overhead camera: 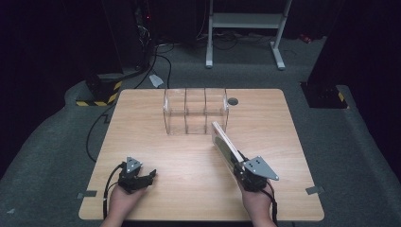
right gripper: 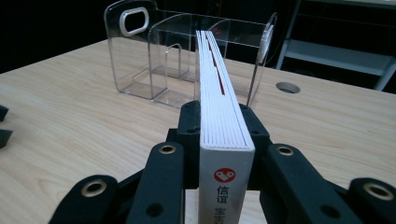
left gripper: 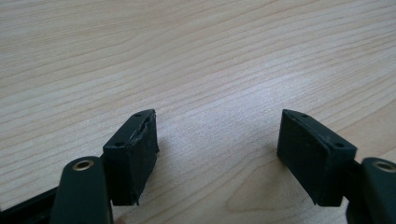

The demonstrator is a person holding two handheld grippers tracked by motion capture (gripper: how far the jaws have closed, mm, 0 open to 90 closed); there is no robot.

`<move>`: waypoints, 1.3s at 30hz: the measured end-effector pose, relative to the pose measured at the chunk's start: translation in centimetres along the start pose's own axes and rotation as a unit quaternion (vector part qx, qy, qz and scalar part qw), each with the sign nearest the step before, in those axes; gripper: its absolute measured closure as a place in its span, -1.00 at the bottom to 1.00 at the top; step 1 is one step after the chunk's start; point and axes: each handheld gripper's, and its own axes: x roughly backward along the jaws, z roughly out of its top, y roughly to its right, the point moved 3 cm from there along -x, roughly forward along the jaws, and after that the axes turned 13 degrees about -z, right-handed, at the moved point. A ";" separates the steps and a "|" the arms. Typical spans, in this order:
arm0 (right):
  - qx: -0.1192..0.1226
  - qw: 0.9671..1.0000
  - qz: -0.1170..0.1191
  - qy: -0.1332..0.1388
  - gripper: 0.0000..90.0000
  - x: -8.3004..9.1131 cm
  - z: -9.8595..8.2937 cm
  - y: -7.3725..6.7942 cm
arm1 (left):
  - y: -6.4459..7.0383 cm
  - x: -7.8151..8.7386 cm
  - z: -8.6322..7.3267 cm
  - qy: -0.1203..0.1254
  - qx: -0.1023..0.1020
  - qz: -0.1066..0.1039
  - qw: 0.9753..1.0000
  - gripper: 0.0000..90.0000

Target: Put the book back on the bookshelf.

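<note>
A white book [overhead camera: 226,143] with a red logo on its spine [right gripper: 225,176] is clamped upright between the jaws of my right gripper [overhead camera: 242,166], page edges up, its far end pointing at the clear rack. The clear plastic rack [overhead camera: 195,111] with three slots stands at the table's back middle; in the right gripper view the rack [right gripper: 154,60] lies just beyond the book's far end, and the book is outside it. My left gripper [overhead camera: 150,175] rests low at the front left of the table, jaws apart over bare wood, left gripper [left gripper: 217,140] holding nothing.
The wooden table [overhead camera: 142,137] has a round cable hole [overhead camera: 232,101] right of the rack. Behind the table stand a white metal frame [overhead camera: 246,21] and a black stand with yellow-black tape [overhead camera: 101,92]. Cables run on the grey floor.
</note>
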 end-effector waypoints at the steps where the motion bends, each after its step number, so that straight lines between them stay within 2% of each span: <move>1: -0.001 1.000 -0.002 -0.001 0.68 -0.2 0.1 0.1 | 0.0 0.0 0.0 -0.001 -0.001 -0.001 1.000 -0.37; 4: -0.008 1.000 -0.008 -0.001 0.68 -1.1 0.4 0.2 | 0.0 0.0 0.0 -0.002 -0.002 -0.002 1.000 -0.38; 10: -0.005 1.000 -0.025 0.003 0.68 -2.7 1.1 0.0 | 0.0 0.0 0.0 -0.001 -0.002 -0.001 1.000 -0.40; 15: -0.018 0.999 -0.040 0.004 0.68 -4.0 1.6 -0.1 | 0.0 0.0 0.0 -0.002 -0.003 -0.002 1.000 -0.40; 28: -0.013 0.997 -0.070 0.000 0.68 -7.7 3.3 -0.9 | 0.0 0.0 0.0 -0.002 -0.003 -0.002 1.000 -0.40; 35: -0.027 0.997 -0.076 0.001 0.67 -9.5 4.0 -1.1 | 0.0 0.0 0.0 -0.002 -0.003 -0.002 1.000 -0.40; 39: -0.025 0.996 -0.086 0.001 0.68 -10.3 4.3 -1.2 | 0.0 0.0 0.0 -0.002 -0.003 -0.002 1.000 -0.40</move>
